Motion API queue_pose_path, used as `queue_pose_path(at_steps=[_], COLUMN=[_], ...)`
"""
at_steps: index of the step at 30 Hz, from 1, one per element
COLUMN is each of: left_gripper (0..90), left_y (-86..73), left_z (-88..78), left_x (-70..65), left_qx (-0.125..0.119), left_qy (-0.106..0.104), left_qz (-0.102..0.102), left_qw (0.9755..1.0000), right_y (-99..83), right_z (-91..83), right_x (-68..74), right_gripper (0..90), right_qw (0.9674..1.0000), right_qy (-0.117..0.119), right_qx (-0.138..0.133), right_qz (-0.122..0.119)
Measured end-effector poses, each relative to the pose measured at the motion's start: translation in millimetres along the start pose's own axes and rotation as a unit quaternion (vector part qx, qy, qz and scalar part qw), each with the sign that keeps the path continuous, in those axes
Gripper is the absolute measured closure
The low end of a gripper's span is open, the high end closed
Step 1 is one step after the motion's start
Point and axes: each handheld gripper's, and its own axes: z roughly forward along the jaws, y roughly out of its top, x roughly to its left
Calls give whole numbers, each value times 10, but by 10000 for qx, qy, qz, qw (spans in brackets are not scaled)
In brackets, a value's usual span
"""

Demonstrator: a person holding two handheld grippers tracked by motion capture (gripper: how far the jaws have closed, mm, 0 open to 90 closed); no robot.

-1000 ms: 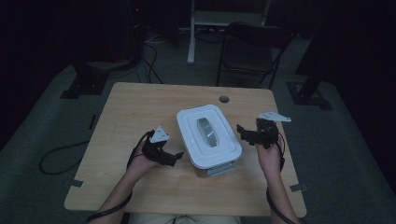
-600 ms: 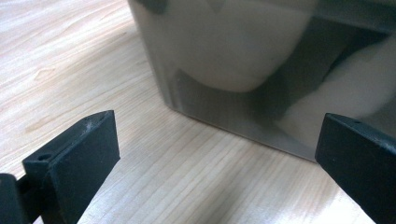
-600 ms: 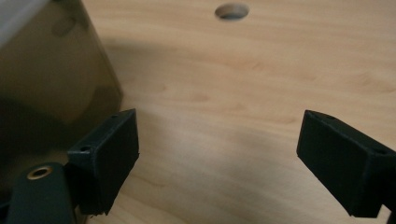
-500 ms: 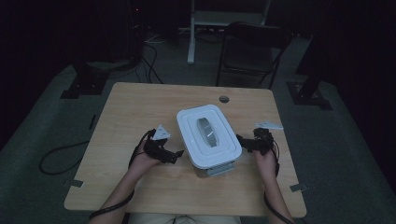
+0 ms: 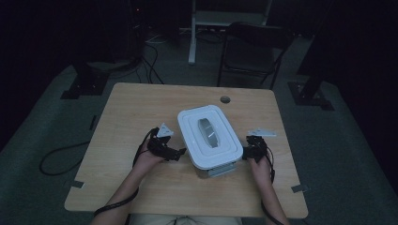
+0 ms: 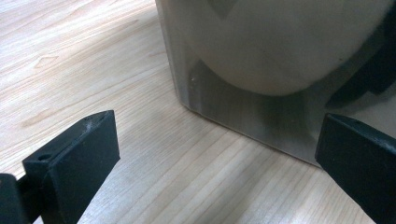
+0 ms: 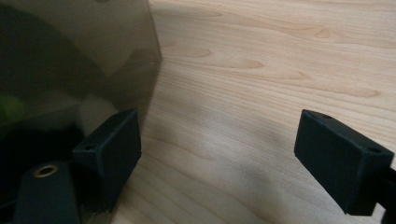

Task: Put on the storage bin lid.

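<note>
The high view shows the box's (image 5: 210, 136) white lid; the gripper views show its clear wall. Its long axis runs away from the person. Left gripper (image 6: 217, 156) and right gripper (image 7: 219, 154) flank it, jaws apart.

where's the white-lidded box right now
In the high view the box sits mid-table, slightly toward the person, between the left tongs and the right tongs.

container (image 5: 210, 137) on table (image 5: 141, 105), left claw (image 5: 180, 152) and right claw (image 5: 243, 152) flanking it
</note>
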Motion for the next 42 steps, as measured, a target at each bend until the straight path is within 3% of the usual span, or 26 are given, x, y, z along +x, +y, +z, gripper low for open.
queue_pose_path(at_steps=[9,12,18,25,31,38,42], left_gripper=[4,5,4,5,4,4,5], left_y=[44,51,69,85,56,18,6], left_z=[4,-12,-28,-48,-77,-169,-263], left_x=[17,48,116,192,231,249,276], left_qx=[85,120,162,208,132,12,-42], left_qy=[123,207,256,362,399,369,421], left_qz=[102,133,149,151,19,-43,-75], left_qw=[9998,9996,9994,9990,9991,9993,9991], right_y=[-76,-103,-128,-151,-153,-128,-77], right_z=[-24,-31,-85,-116,-131,-141,-135], right_x=[43,111,267,380,425,371,382], right_gripper=[182,183,201,205,203,127,127], right_qw=[9995,9993,9998,9994,9988,9968,9978], right_qy=[262,357,143,274,435,694,506], right_qx=[-11,-46,-106,-78,-108,-389,-414], right_qz=[177,128,-113,-178,-214,82,-75])
